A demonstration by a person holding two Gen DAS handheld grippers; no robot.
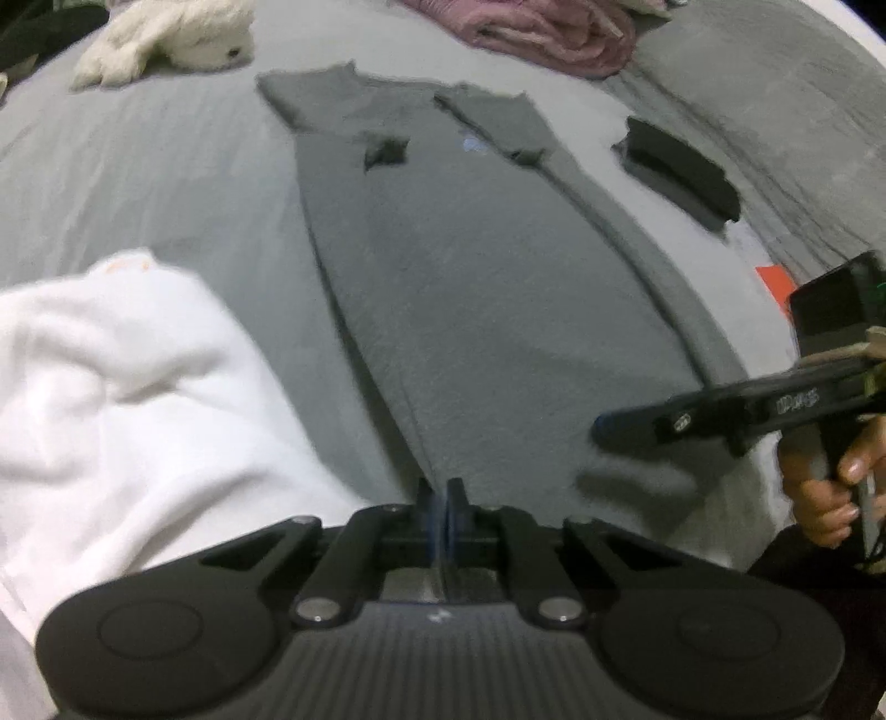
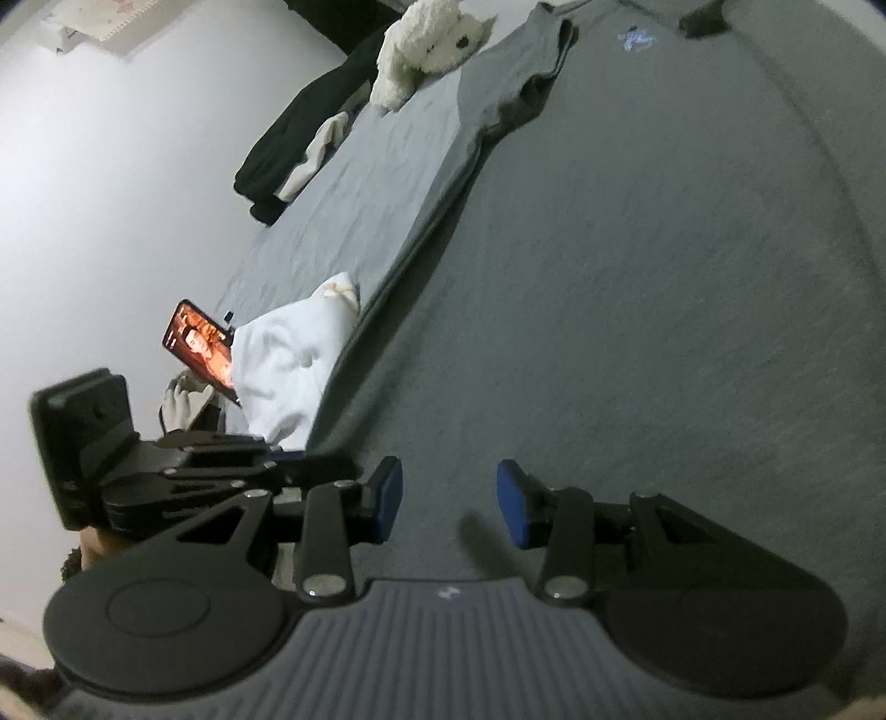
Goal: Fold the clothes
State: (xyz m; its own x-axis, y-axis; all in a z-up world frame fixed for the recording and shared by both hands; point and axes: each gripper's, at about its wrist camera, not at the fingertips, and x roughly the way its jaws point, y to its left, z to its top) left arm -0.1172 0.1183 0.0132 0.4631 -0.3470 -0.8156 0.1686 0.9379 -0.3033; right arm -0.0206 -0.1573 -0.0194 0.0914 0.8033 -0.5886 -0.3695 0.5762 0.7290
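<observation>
Grey tee (image 1: 470, 266) lies lengthwise away from both: L gripper (image 1: 441, 498) pinched shut at its near hem, R gripper (image 2: 449, 507) half-open, empty above fabric.

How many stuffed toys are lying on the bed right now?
1. A white plush toy lies at the far end of the bed, beyond the grey T-shirt. Others may be outside the views.
</observation>
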